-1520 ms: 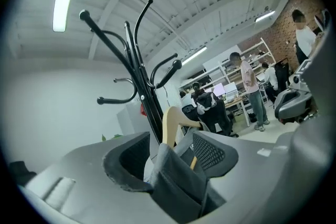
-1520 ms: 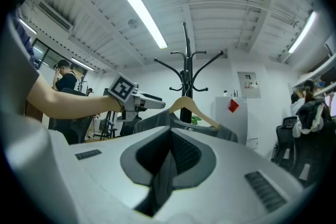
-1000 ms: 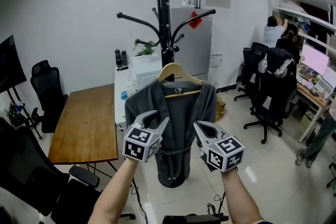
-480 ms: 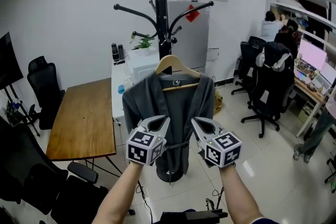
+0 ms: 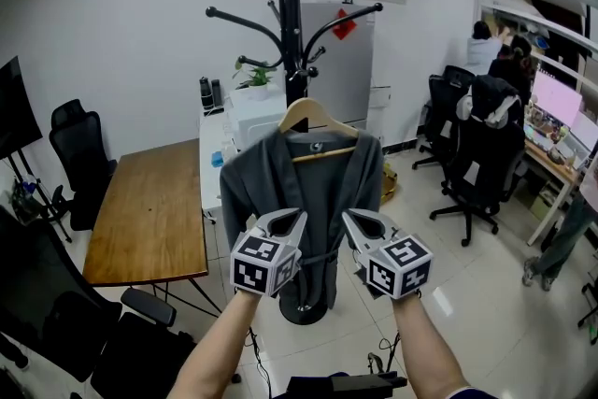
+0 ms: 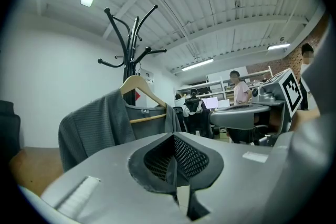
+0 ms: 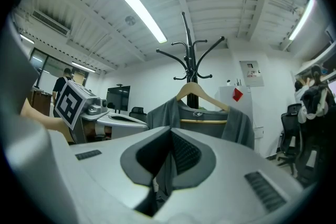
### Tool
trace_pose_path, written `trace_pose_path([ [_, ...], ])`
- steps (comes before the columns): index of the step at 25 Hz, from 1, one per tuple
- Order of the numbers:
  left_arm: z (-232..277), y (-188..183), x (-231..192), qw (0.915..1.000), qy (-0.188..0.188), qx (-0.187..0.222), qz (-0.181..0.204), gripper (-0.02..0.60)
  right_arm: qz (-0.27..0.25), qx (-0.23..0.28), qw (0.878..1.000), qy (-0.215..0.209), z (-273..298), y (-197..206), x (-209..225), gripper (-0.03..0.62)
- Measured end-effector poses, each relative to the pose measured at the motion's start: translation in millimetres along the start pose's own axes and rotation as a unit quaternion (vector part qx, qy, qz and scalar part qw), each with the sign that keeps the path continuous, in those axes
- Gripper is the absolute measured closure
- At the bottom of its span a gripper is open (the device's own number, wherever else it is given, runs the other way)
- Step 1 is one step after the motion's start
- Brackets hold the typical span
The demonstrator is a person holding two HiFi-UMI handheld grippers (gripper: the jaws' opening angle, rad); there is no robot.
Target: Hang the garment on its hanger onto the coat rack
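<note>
I am holding 2 grippers before the grey garment (image 5: 308, 178), which is hanging on its wooden hanger (image 5: 318, 115) at the coat rack (image 5: 295, 14). The left gripper (image 5: 285, 220) is pressing its jaws together, empty; the right gripper (image 5: 361, 221) seems likewise closed.

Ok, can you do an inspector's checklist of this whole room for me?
Surface: pale tiled floor; wooden table on the left.
Job's things: grey garment on a wooden hanger, already hanging on the black coat rack.
Clutter: potted plant on a white cabinet.
Grippers: left hand-held gripper shut, holding nothing; right hand-held gripper shut, holding nothing; both in front of the garment.
Cables: thin cables on the floor below the arms.
Surroundings: black office chairs, people at desks far right.
</note>
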State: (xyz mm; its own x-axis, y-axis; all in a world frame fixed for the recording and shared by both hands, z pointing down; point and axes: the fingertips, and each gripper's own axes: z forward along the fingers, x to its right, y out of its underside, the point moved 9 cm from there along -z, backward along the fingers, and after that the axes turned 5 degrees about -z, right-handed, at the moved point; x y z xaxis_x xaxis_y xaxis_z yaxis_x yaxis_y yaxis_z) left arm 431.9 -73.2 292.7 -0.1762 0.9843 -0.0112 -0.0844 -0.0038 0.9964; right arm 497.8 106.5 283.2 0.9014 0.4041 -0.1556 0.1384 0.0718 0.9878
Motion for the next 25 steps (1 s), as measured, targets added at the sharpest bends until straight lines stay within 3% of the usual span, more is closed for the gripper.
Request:
trace_pose_path([
  [25, -1.3, 5.7, 1.7, 0.9999, -0.004, -0.007, -0.01, 0.578, 0.002, 0.007, 1.0, -0.004, 2.9, 0.5, -2.4, 0.594],
])
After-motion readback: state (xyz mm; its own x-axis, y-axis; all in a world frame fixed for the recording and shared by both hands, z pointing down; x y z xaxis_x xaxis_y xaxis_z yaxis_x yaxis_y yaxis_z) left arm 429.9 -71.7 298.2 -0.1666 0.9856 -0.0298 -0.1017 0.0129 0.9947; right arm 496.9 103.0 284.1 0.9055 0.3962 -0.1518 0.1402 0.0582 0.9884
